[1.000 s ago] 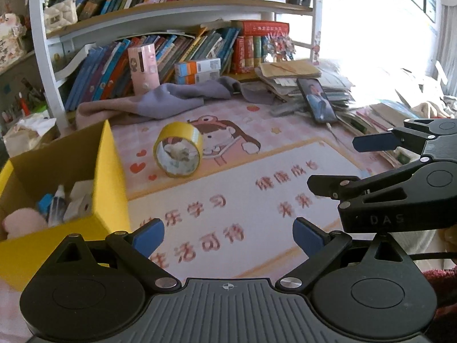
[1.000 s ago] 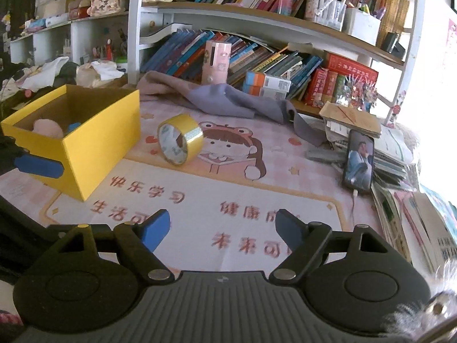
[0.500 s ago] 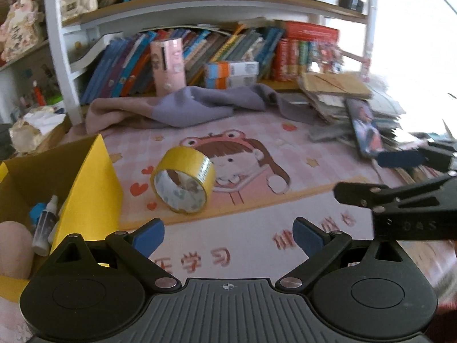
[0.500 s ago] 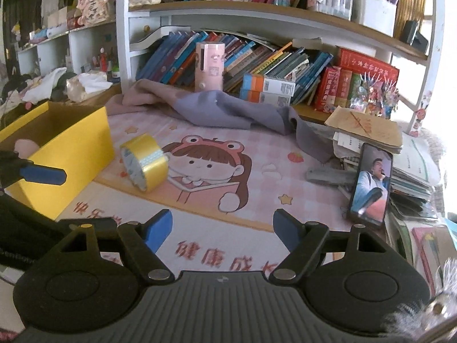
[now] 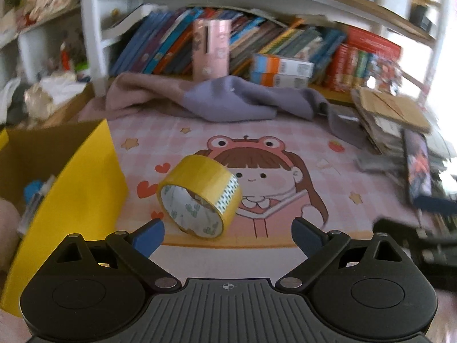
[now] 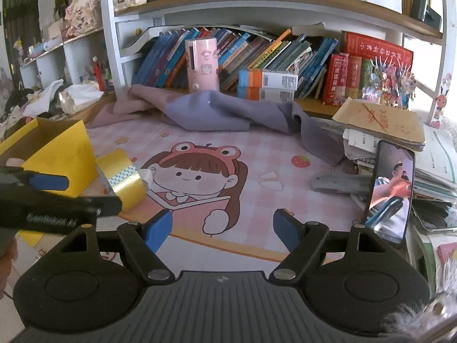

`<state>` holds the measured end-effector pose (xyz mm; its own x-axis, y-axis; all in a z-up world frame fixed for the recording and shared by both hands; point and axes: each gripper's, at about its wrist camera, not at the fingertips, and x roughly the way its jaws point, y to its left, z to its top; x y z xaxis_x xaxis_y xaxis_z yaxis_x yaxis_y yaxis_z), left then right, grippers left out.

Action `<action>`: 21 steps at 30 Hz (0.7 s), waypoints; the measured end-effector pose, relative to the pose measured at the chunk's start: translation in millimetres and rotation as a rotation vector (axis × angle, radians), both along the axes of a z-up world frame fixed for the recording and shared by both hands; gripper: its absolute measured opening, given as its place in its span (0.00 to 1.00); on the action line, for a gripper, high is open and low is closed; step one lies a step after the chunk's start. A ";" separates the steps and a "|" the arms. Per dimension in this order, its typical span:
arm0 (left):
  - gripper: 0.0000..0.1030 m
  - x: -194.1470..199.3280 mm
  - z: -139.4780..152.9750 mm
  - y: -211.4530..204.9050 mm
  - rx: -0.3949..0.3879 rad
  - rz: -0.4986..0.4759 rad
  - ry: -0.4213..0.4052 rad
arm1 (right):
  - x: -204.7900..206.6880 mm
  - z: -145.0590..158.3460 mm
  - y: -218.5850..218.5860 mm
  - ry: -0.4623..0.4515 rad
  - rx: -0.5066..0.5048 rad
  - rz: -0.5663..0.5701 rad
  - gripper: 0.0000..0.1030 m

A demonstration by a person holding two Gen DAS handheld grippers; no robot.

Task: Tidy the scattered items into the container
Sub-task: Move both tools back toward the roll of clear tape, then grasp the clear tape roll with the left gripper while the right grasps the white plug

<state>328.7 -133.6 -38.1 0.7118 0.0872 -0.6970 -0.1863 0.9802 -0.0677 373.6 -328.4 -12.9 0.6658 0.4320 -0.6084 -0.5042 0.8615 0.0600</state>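
Approach step: left gripper (image 5: 228, 235) wide open, empty, near tape roll (image 5: 200, 197); next, straddle roll, close, carry to yellow box (image 5: 82, 183). Right gripper (image 6: 222, 230) open, empty.

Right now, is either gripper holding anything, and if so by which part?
Nothing is held. Left gripper and right gripper are both open and empty; the tape roll lies free on the mat.

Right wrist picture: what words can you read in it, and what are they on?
"GenRobot.ai": on the left gripper, along its lower finger.
Gold characters on the red box: too blurred to read.
Book spines: too small to read.
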 end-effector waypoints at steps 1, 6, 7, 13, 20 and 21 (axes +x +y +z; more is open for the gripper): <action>0.94 3.8 -2.0 2.0 -0.022 0.031 0.004 | 1.8 -1.2 -0.8 0.003 -0.001 0.001 0.75; 0.94 28.2 -9.1 8.3 -0.132 0.247 0.025 | 8.6 -6.9 -3.8 0.025 -0.003 0.011 0.75; 0.94 33.4 -10.3 8.6 -0.144 0.285 0.027 | 9.2 -7.8 -3.9 0.028 -0.003 0.015 0.75; 0.87 53.1 -21.0 8.6 -0.168 0.499 0.067 | 11.6 -11.6 -7.0 0.042 -0.009 0.039 0.75; 0.74 62.3 -25.8 8.8 -0.155 0.567 0.063 | 14.1 -18.3 -14.9 0.075 -0.012 0.042 0.75; 0.66 62.8 -26.1 9.5 -0.149 0.562 0.058 | 14.8 -18.9 -15.4 0.078 -0.011 0.042 0.75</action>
<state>391.5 -124.0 -64.2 0.5445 0.3385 -0.7674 -0.6826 0.7106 -0.1709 388.4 -343.8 -31.8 0.5979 0.4512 -0.6625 -0.5341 0.8406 0.0906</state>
